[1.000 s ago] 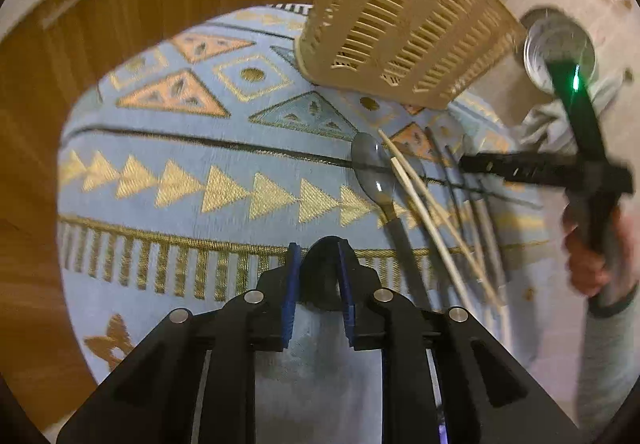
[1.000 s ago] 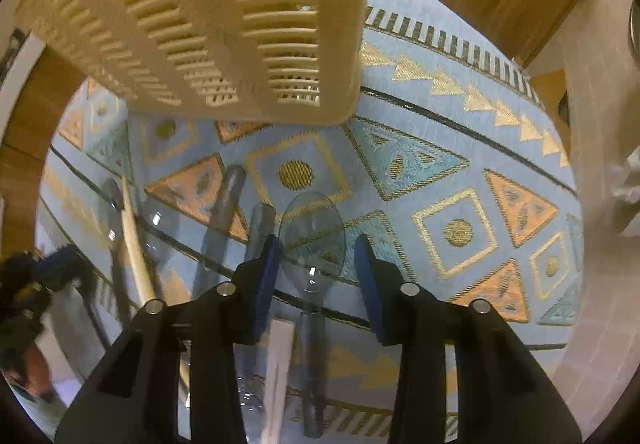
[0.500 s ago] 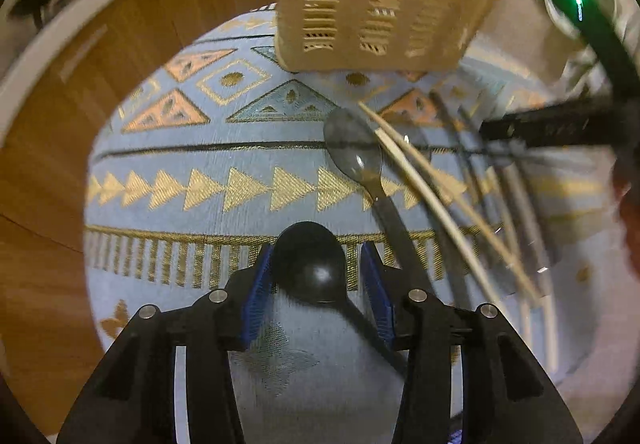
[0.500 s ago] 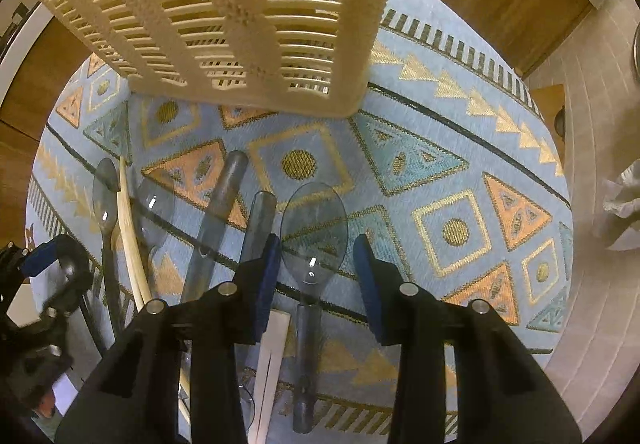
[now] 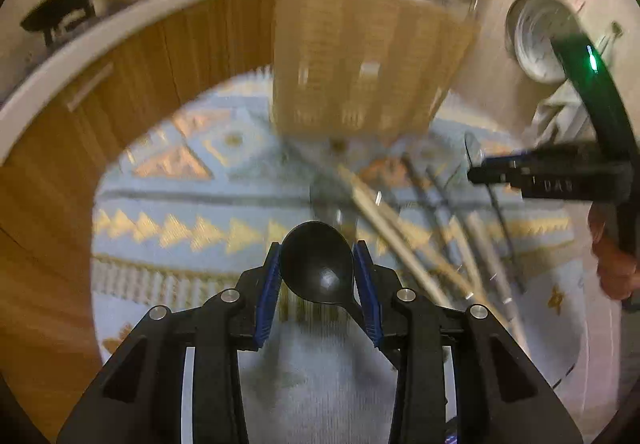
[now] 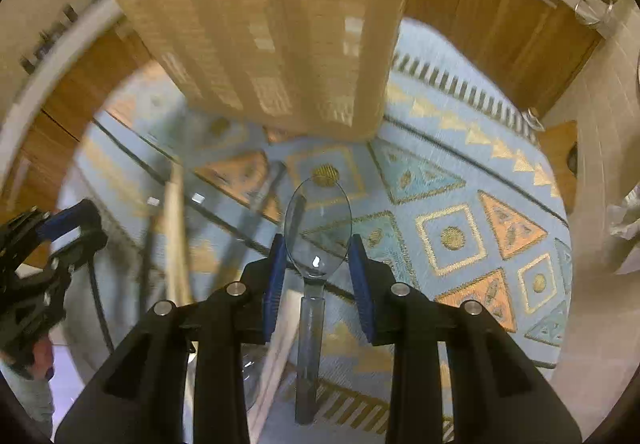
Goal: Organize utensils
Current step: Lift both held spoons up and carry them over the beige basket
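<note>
My left gripper (image 5: 317,269) is shut on a black spoon (image 5: 316,268), its pads against the bowl's sides, lifted above the rug. My right gripper (image 6: 318,264) is shut on a clear plastic spoon (image 6: 318,222) at the bowl's base, the handle hanging down between the fingers. A beige slotted utensil basket (image 5: 364,60) stands ahead on the rug; it also shows in the right wrist view (image 6: 280,28). Wooden chopsticks (image 5: 384,220) and several grey utensils (image 5: 460,212) lie on the rug between both grippers.
A blue patterned rug (image 6: 452,204) covers the floor. Wooden cabinets (image 5: 100,92) curve behind it. A round metal bin (image 5: 536,40) stands on the tiled floor at the right. The other gripper shows in each view (image 5: 552,180) (image 6: 44,244).
Both grippers have risen and tilted up toward the basket, each lifting its spoon. The left pads closed on the black spoon's bowl; the right closed on the clear spoon.
</note>
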Available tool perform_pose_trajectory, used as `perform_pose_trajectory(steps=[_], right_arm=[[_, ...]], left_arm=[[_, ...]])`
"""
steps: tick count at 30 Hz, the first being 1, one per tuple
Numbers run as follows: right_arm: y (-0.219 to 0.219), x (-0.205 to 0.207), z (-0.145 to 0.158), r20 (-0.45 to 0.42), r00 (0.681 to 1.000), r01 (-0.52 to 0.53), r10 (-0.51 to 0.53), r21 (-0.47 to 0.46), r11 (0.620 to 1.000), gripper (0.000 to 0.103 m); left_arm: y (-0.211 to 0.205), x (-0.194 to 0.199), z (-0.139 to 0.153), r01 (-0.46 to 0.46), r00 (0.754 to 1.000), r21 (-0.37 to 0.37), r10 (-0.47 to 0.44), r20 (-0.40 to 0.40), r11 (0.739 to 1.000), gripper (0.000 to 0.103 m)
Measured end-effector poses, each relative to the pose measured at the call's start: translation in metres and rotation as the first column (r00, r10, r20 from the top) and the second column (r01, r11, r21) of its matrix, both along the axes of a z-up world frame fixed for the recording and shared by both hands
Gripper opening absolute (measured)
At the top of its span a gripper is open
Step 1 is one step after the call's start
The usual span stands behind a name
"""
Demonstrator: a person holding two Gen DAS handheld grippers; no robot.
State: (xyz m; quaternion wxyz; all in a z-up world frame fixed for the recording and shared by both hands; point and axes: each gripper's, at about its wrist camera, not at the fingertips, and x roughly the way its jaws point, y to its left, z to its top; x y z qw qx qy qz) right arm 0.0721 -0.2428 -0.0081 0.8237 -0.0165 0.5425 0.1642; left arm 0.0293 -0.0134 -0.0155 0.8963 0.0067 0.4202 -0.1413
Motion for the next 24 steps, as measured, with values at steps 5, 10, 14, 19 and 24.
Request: perform_pose_trajectory(steps=[5, 10, 14, 19, 24], right_arm=[[-0.032, -0.036, 0.055, 0.179, 0.983, 0.000, -0.041, 0.222, 0.975, 0.029], [-0.054, -0.041, 0.115, 0.343, 0.932, -0.019, -0.116, 0.366, 0.930, 0.029], [-0.065, -0.030, 0.160, 0.474, 0.858, -0.004, -0.198, 0.392, 0.920, 0.029], [-0.077, -0.010, 0.193, 0.611, 0.727, 0.028, -0.312, 0.428, 0.903, 0.029], [-0.062, 0.027, 0.189, 0.651, 0.670, 0.127, -0.357, 0.373, 0.919, 0.029]], left_arm=[[0.006, -0.009, 0.060, 0.001, 0.985, -0.061, 0.010, 0.173, 0.998, 0.034], [-0.008, -0.011, 0.134, -0.043, 0.899, -0.036, 0.054, 0.434, 0.998, 0.034], [-0.027, 0.016, 0.166, -0.154, 0.822, 0.028, 0.112, 0.559, 0.988, 0.034], [-0.060, 0.056, 0.177, -0.243, 0.712, 0.152, 0.069, 0.699, 0.958, 0.034], [-0.082, 0.092, 0.165, -0.312, 0.660, 0.230, 0.036, 0.750, 0.922, 0.034]])
